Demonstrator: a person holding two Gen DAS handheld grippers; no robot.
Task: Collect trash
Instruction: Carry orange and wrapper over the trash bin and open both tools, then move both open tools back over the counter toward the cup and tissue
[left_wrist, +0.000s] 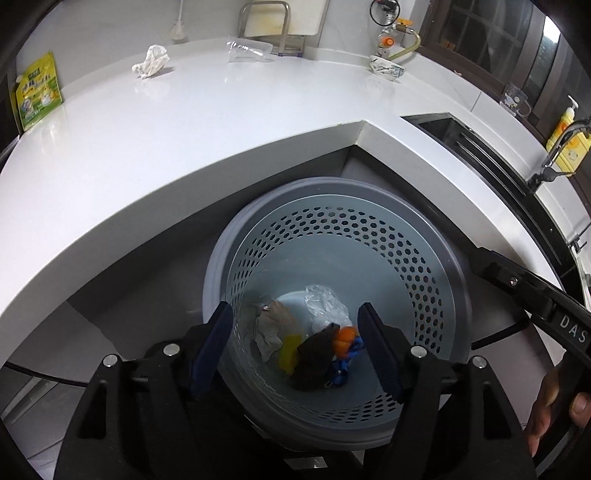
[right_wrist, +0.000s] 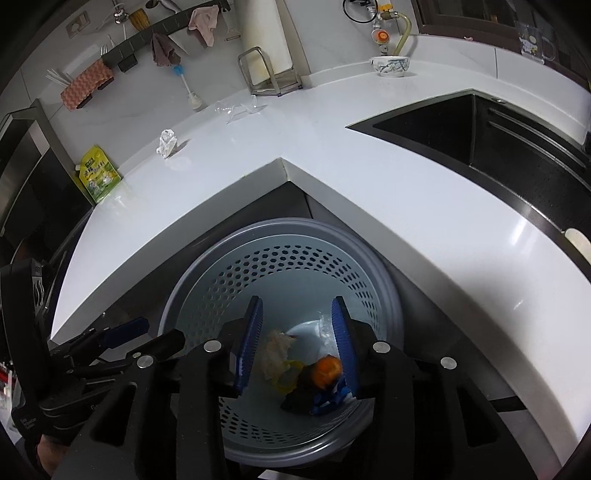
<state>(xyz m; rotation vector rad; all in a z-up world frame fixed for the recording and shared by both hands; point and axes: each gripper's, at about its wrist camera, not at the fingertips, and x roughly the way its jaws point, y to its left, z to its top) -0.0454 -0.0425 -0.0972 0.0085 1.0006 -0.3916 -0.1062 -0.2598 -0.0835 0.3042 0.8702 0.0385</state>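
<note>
A grey perforated bin (left_wrist: 424, 266) stands on the floor under the counter's inner corner. At its bottom lie crumpled brown paper (left_wrist: 271, 328), clear plastic (left_wrist: 325, 302), an orange peel (left_wrist: 345, 339), a dark wrapper (left_wrist: 314, 362) and blue and yellow scraps. My left gripper (left_wrist: 295, 310) hangs open over the bin mouth, nothing between its blue pads. My right gripper (right_wrist: 297, 301) is also open above the bin (right_wrist: 207, 288), empty. On the counter remain a crumpled white tissue (left_wrist: 153, 61), a clear plastic wrapper (left_wrist: 249, 50) and a green-yellow pouch (left_wrist: 37, 92).
The white L-shaped counter (right_wrist: 369, 177) wraps around the bin. A patterned bowl (right_wrist: 391, 66) and a metal rack (right_wrist: 271, 74) stand at the back wall. A dark sink (right_wrist: 480, 136) is on the right, with a yellow soap bottle (left_wrist: 567, 140) beside it. A hand (left_wrist: 554, 406) holds the right tool.
</note>
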